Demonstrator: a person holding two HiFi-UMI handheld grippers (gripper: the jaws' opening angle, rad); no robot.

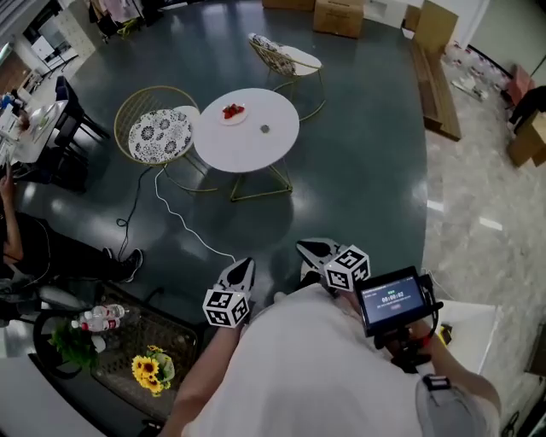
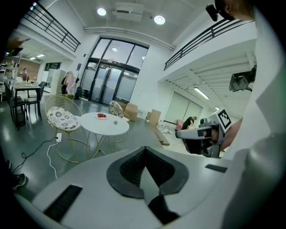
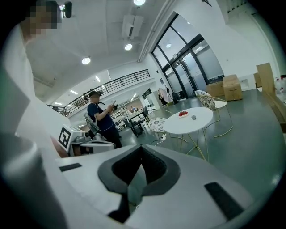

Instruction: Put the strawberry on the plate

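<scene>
Round white surface (image 1: 256,149) stands on a dark floor (image 1: 358,171). One small grey item (image 1: 264,129) lies near its middle. A wire chair with patterned cushion (image 1: 159,135) sits just beside it at left. A second chair (image 1: 286,58) stands beyond. A white cable (image 1: 183,222) trails over the floor from the first chair. Cardboard boxes (image 1: 339,15) noted at the far edge. Sunflowers (image 1: 147,371) and bottles (image 1: 101,318) at lower left. A person in dark clothing (image 3: 100,118) stands well apart.

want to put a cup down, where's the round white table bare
The round white table is mostly bare: the whole near half, in front of the plate and the small grey object, and the right edge. Crowded only at the far left, round the plate.
</scene>
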